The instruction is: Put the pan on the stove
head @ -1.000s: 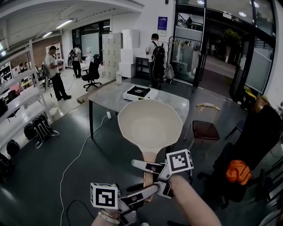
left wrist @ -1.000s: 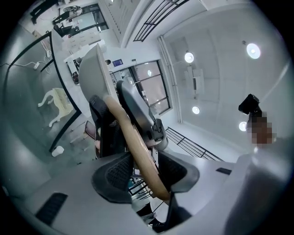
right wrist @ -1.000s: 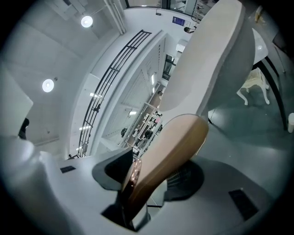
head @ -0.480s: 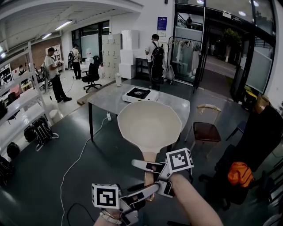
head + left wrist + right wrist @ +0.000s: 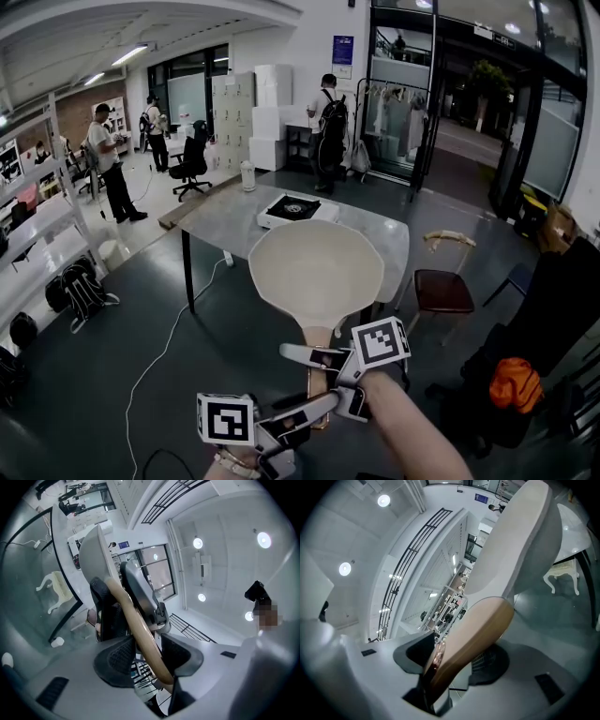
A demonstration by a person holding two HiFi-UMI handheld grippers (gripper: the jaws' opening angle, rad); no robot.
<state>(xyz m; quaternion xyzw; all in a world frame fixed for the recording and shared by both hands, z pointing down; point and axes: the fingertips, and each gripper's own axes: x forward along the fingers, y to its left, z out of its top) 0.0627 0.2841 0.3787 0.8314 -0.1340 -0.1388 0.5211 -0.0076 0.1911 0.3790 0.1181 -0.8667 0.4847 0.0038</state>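
A cream pan (image 5: 317, 272) with a wooden handle (image 5: 317, 380) is held up in front of me, above the dark floor. My left gripper (image 5: 309, 420) is shut on the lower end of the handle (image 5: 140, 630), with a pad on each side. Just above it, my right gripper (image 5: 321, 370) grips the same handle (image 5: 473, 639); its jaws are opening slightly, but the pads still touch the wood. The portable stove (image 5: 292, 208) sits on the grey table (image 5: 375, 230) beyond the pan, and both grippers are well short of it.
A brown chair (image 5: 441, 286) stands right of the table. An orange bag (image 5: 516, 384) lies at the right. Shelves (image 5: 37, 244) with backpacks line the left wall. A cable (image 5: 164, 347) runs over the floor. People stand at the back.
The pan has tipped so its inside looks flatter. The table and stove have come slightly nearer and lower in view. Both grippers keep their hold on the handle.
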